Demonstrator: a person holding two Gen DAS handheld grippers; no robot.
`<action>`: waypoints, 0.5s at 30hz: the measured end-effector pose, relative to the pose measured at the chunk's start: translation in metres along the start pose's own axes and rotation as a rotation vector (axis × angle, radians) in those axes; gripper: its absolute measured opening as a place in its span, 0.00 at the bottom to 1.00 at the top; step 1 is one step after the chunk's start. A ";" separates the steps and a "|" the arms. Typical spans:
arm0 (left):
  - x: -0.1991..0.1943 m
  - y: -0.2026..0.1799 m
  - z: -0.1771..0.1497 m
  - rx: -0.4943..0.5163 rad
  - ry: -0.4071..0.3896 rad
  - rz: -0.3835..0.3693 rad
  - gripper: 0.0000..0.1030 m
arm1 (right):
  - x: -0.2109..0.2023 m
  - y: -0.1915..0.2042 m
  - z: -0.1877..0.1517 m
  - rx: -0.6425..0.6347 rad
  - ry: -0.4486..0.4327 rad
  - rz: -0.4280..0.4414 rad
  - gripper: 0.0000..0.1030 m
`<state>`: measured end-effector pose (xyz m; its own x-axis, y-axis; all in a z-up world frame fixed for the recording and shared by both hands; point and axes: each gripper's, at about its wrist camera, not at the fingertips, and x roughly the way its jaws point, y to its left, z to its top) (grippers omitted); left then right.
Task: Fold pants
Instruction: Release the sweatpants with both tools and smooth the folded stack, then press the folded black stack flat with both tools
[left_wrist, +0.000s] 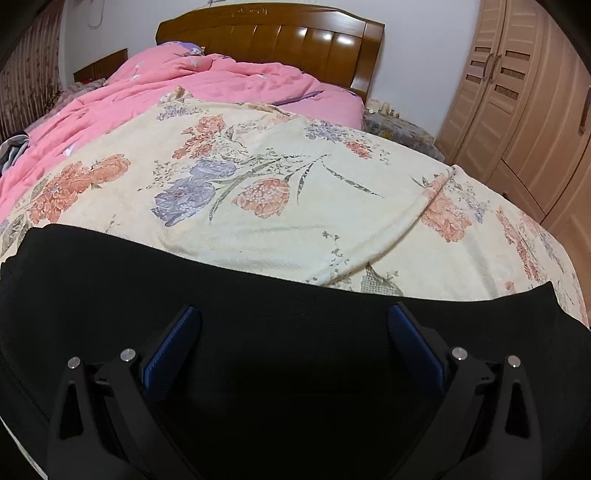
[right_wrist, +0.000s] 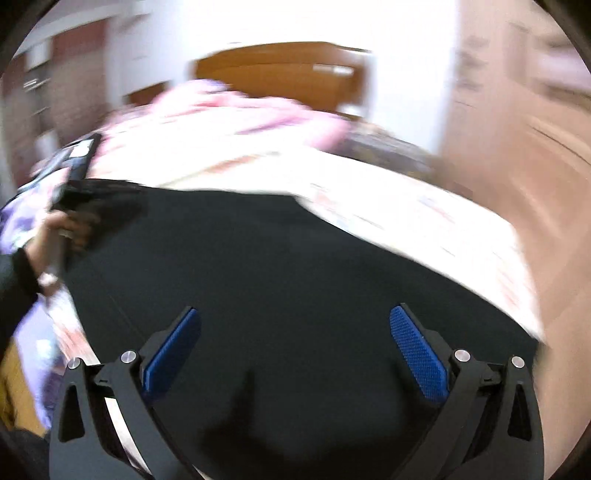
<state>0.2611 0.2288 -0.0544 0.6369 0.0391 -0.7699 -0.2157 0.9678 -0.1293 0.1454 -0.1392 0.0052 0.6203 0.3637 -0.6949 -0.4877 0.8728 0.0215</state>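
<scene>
From the left wrist, the left tool (left_wrist: 293, 317) hangs wide open and empty over the black pants (left_wrist: 258, 314), which lie spread across the near end of the bed (left_wrist: 295, 229) on a floral blanket, a pink quilt (left_wrist: 177, 85) heaped beyond. From the right wrist, badly blurred, the right tool (right_wrist: 295, 319) is likewise wide open, holding nothing, above the same cloth; a hand (right_wrist: 68, 229) sits at the pants' far-left end. The fabric looks soft, light and limp, so a pinch at an edge or corner seems best.
</scene>
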 end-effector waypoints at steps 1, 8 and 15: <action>-0.001 0.000 0.000 0.001 -0.001 0.007 0.98 | 0.025 0.010 0.016 0.004 0.031 0.058 0.96; -0.001 0.004 -0.001 -0.028 -0.002 -0.006 0.98 | 0.152 0.035 0.072 -0.108 0.205 0.063 0.96; -0.008 0.011 -0.004 -0.071 -0.022 -0.044 0.98 | 0.142 -0.029 0.065 0.147 0.097 -0.061 0.96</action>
<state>0.2503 0.2385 -0.0525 0.6631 0.0033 -0.7485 -0.2388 0.9487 -0.2073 0.2870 -0.0918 -0.0473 0.5804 0.2821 -0.7639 -0.3520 0.9328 0.0771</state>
